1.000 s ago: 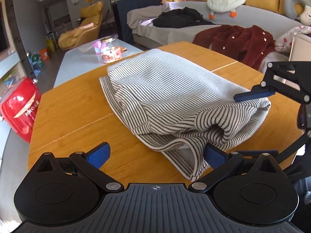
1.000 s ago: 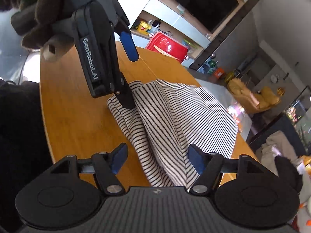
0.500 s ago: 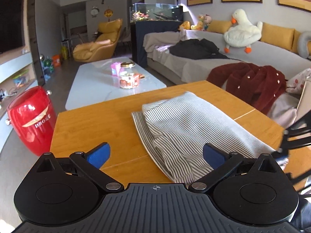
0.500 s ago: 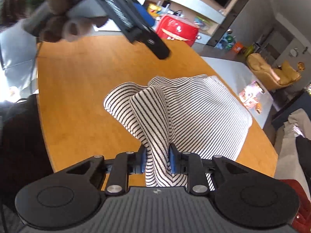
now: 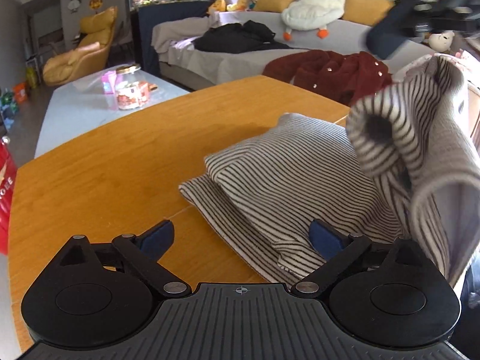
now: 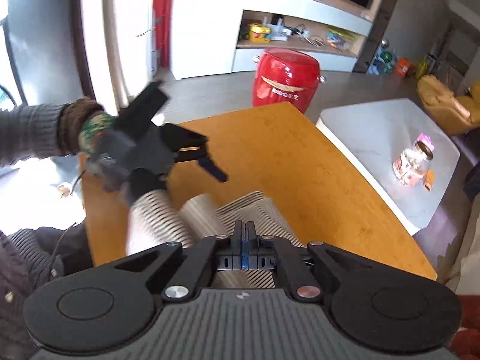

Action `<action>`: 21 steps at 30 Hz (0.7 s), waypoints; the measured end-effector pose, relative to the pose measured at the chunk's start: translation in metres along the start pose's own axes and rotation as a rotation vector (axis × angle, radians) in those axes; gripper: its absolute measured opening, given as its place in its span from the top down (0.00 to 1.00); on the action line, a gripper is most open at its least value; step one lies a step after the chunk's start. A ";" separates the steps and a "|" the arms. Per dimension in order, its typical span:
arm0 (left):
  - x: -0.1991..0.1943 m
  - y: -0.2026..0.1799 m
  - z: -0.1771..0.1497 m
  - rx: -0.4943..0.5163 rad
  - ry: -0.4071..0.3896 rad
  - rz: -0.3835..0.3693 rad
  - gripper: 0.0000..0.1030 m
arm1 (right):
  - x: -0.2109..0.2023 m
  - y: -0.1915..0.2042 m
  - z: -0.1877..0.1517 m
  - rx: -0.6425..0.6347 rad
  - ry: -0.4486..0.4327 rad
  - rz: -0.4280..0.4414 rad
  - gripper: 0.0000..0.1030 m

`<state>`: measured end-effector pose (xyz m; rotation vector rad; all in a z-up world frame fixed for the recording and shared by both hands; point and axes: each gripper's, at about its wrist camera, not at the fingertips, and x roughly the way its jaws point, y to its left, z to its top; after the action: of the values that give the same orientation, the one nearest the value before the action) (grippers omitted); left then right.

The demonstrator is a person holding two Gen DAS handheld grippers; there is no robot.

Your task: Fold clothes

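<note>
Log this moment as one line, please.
left gripper: open, empty | right gripper: shut on striped garment, edge lifted | rest lies on wooden table

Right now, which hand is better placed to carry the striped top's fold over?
Right. Its tool is shut on the striped top, with a lifted flap hanging from it. The left tool is open over the wooden table, gripping nothing.

The left wrist camera sits low and close over the near edge of the wooden table [image 5: 99,162], and it faces across the table to the sofa [image 5: 240,57]. The right wrist camera is higher and looks down over the table [image 6: 288,162] to the shelf wall. Both views share the table top, the striped garment [image 5: 294,180] and the white coffee table [image 6: 387,147].
</note>
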<state>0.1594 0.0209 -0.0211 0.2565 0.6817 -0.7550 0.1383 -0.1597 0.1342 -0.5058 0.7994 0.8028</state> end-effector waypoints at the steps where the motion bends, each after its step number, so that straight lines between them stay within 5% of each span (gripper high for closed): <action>1: -0.001 0.003 -0.002 -0.022 0.001 -0.013 0.03 | 0.019 -0.018 0.002 0.037 0.011 0.003 1.00; 5: -0.025 0.019 -0.001 -0.156 -0.032 -0.008 0.03 | 0.069 -0.042 -0.009 0.029 0.068 -0.039 1.00; 12: -0.028 0.009 0.006 -0.184 -0.026 -0.037 0.03 | 0.043 -0.003 -0.044 0.008 0.026 0.004 0.96; 14: -0.023 -0.006 0.006 -0.154 -0.022 -0.051 0.03 | 0.029 0.006 -0.057 0.019 0.022 -0.012 0.86; 16: -0.020 -0.020 0.006 -0.141 -0.021 -0.061 0.03 | 0.019 0.013 -0.071 0.031 0.022 -0.061 0.57; 18: -0.017 -0.031 0.004 -0.123 -0.015 -0.056 0.03 | 0.015 0.017 -0.086 0.070 0.030 -0.112 0.49; 21: -0.012 -0.047 0.002 -0.096 -0.005 -0.048 0.03 | 0.021 0.022 -0.111 0.164 0.051 -0.130 0.49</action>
<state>0.1202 -0.0066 -0.0107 0.1505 0.7193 -0.7662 0.0818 -0.2113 0.0475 -0.4287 0.8629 0.6009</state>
